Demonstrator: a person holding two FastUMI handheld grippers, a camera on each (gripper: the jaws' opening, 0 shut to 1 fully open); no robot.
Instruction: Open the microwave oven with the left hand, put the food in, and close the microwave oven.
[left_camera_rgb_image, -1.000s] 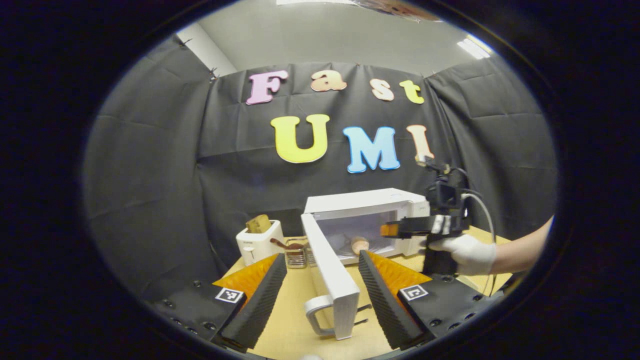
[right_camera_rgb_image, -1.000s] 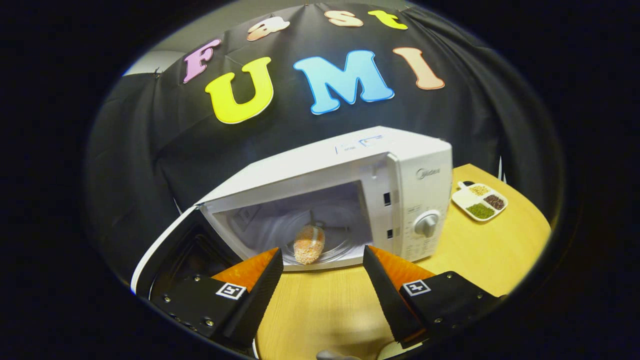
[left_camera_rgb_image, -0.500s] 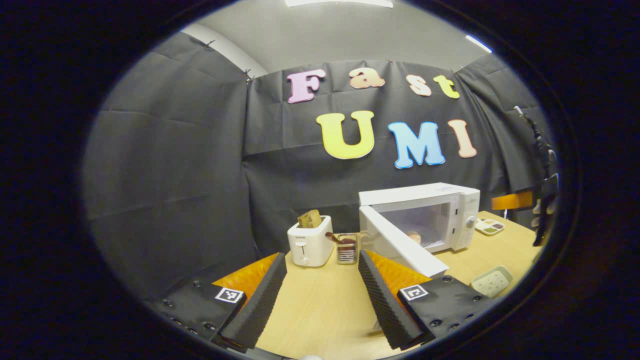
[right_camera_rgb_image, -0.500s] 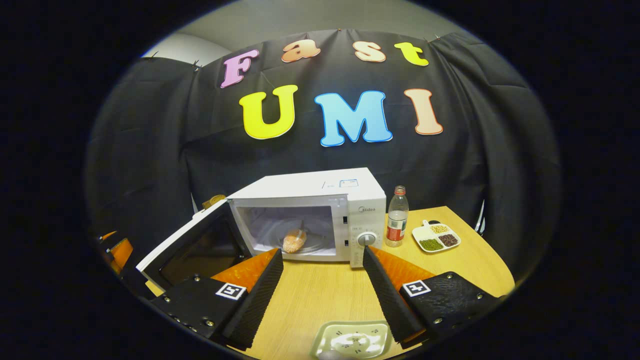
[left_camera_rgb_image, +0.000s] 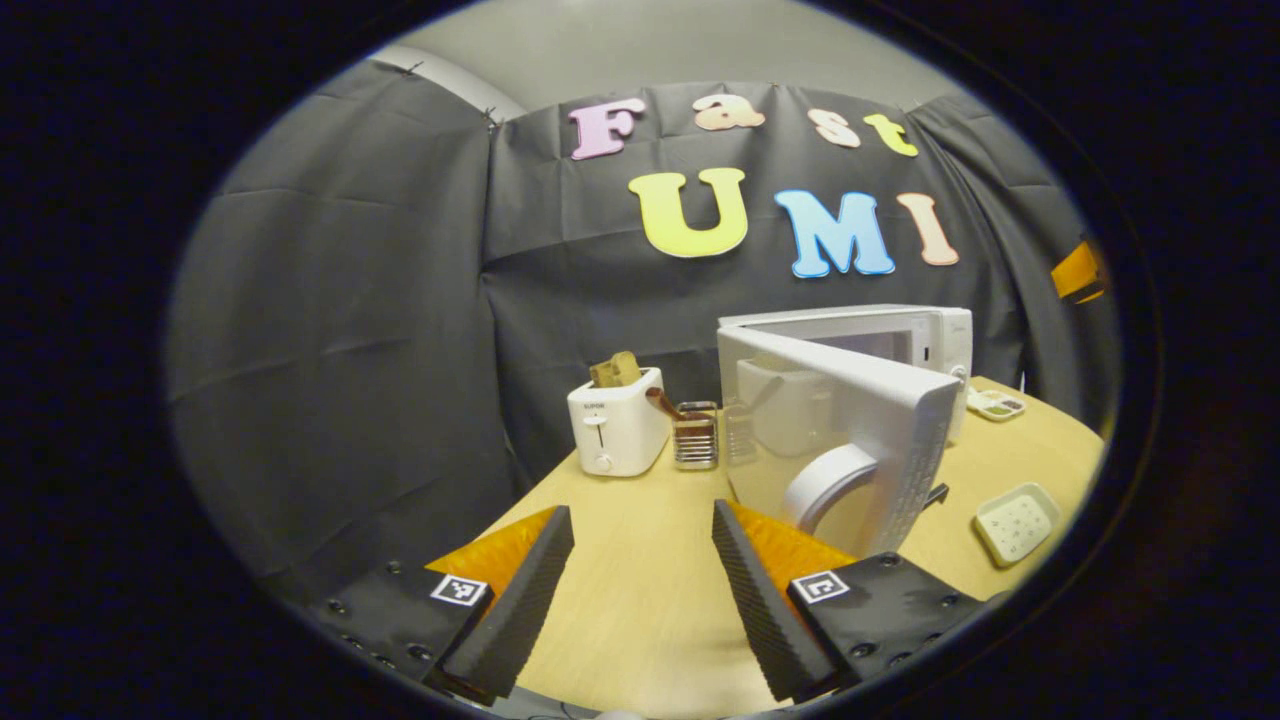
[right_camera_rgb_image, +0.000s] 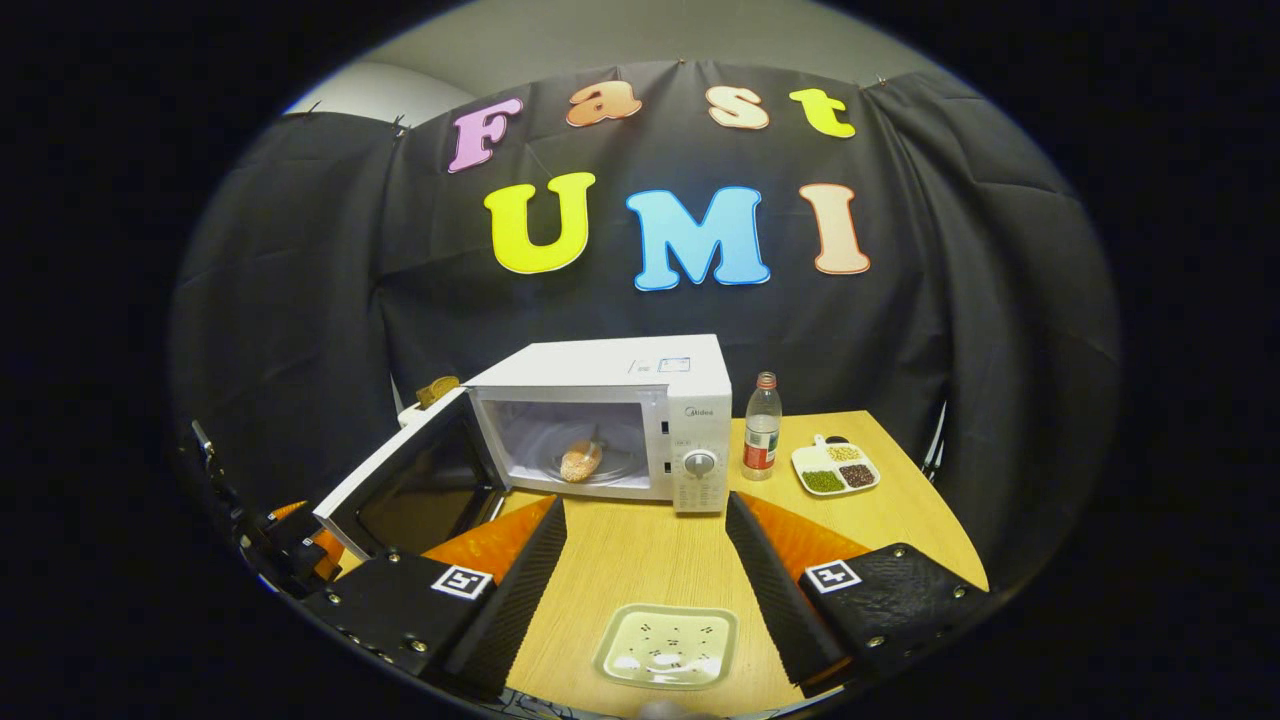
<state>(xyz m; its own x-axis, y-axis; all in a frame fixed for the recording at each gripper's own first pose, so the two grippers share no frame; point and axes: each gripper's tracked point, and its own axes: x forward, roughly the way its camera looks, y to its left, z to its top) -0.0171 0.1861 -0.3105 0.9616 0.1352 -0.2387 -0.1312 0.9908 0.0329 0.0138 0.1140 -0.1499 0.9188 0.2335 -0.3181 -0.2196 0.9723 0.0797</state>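
Note:
The white microwave (right_camera_rgb_image: 610, 372) stands at the back of the wooden table with its door (right_camera_rgb_image: 400, 490) swung open to the left. An orange-brown piece of food (right_camera_rgb_image: 580, 461) lies on the turntable inside. In the left gripper view the door's outer face (left_camera_rgb_image: 830, 420) with its curved handle (left_camera_rgb_image: 825, 480) is just right of my left gripper (left_camera_rgb_image: 640, 580), which is open and holds nothing. My right gripper (right_camera_rgb_image: 645, 580) is open and held back over the table's front. The left gripper (right_camera_rgb_image: 285, 545) shows dimly beside the door's free edge.
A white toaster (left_camera_rgb_image: 615, 430) with bread and a wire holder (left_camera_rgb_image: 693, 435) stand left of the microwave. A bottle (right_camera_rgb_image: 761, 430) and a divided dish of grains (right_camera_rgb_image: 835, 468) stand to its right. A small pale green tray (right_camera_rgb_image: 665, 645) lies near the front edge.
My left gripper has come in closer behind the open door, whose outer face and handle now loom larger. My right gripper has drawn back from the microwave, leaving the food inside.

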